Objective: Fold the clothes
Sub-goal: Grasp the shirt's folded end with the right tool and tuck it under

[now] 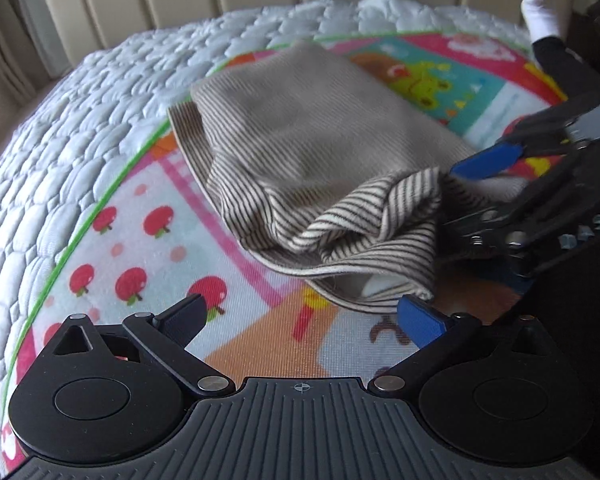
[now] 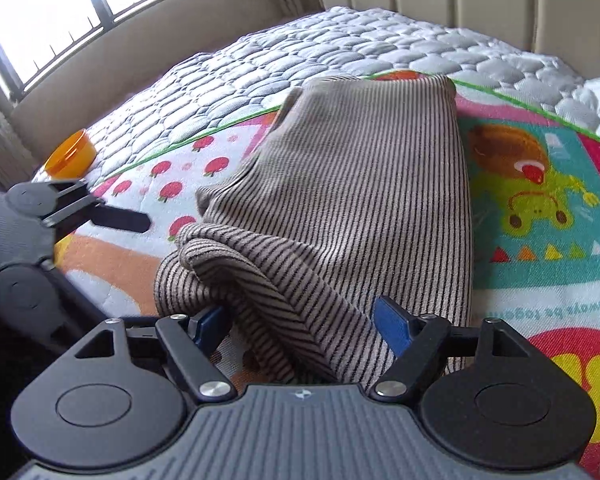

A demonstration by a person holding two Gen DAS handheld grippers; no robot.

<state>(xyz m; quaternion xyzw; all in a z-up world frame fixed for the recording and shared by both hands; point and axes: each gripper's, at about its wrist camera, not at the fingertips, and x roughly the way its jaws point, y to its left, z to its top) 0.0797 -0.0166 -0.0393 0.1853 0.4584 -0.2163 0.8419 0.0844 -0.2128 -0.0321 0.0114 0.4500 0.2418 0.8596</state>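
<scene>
The bed (image 2: 340, 48) carries a bright cartoon play mat (image 2: 540, 216). On the mat lies the striped garment (image 2: 360, 200), its far end near the mat's green far edge, its near end bunched into loose rolls. The right claw (image 2: 304, 326) stands spread, with that bunched cloth between its fingers. The left claw (image 1: 308, 312) stands spread above bare mat, just beside the garment's near hem. If either claw pinches only the top layer, the lower layers could drag and skew the fold.
</scene>
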